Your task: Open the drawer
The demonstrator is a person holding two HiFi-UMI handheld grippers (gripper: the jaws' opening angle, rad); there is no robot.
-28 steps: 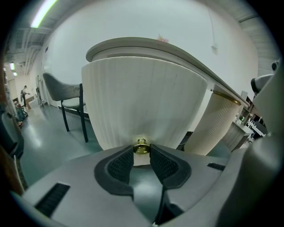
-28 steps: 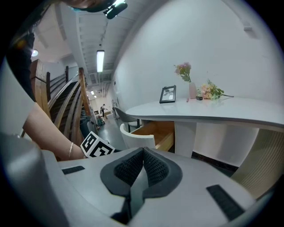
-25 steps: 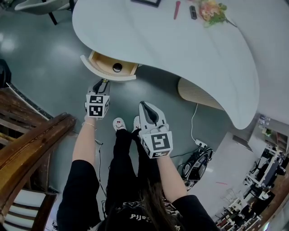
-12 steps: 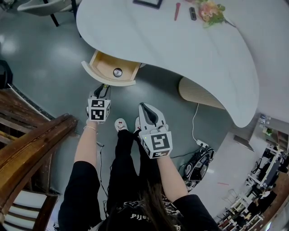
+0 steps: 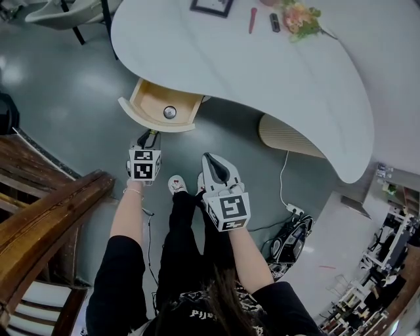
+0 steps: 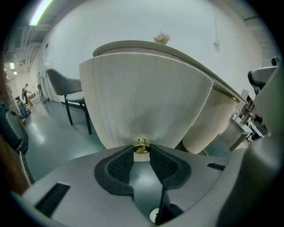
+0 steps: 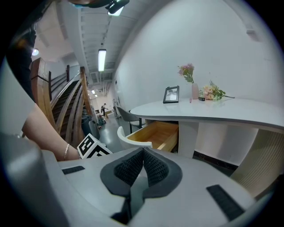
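A curved white drawer point(image 5: 147, 123) with a pale wood inside stands pulled out from under the white desk point(image 5: 262, 72). A small round object point(image 5: 170, 112) lies inside it. My left gripper point(image 5: 150, 134) is at the drawer's ribbed front point(image 6: 142, 102), shut on the brass knob point(image 6: 141, 146), which sits between the pad tips. My right gripper point(image 5: 211, 157) hangs lower and to the right, away from the drawer, its pads point(image 7: 153, 166) pressed together on nothing. The right gripper view shows the drawer point(image 7: 153, 133) from its side.
On the desk stand a picture frame point(image 5: 211, 6), flowers point(image 5: 302, 16), a red pen point(image 5: 252, 20) and a small dark item point(image 5: 275, 21). A ribbed pedestal point(image 5: 289, 136) carries the desk. A wooden stair rail point(image 5: 46, 216) runs at the left. Cables and gear point(image 5: 285, 239) lie on the floor.
The drawer has slid further out from under the desk, showing more of its inside. My left gripper has drawn back toward the person with the knob. The right gripper has stayed put.
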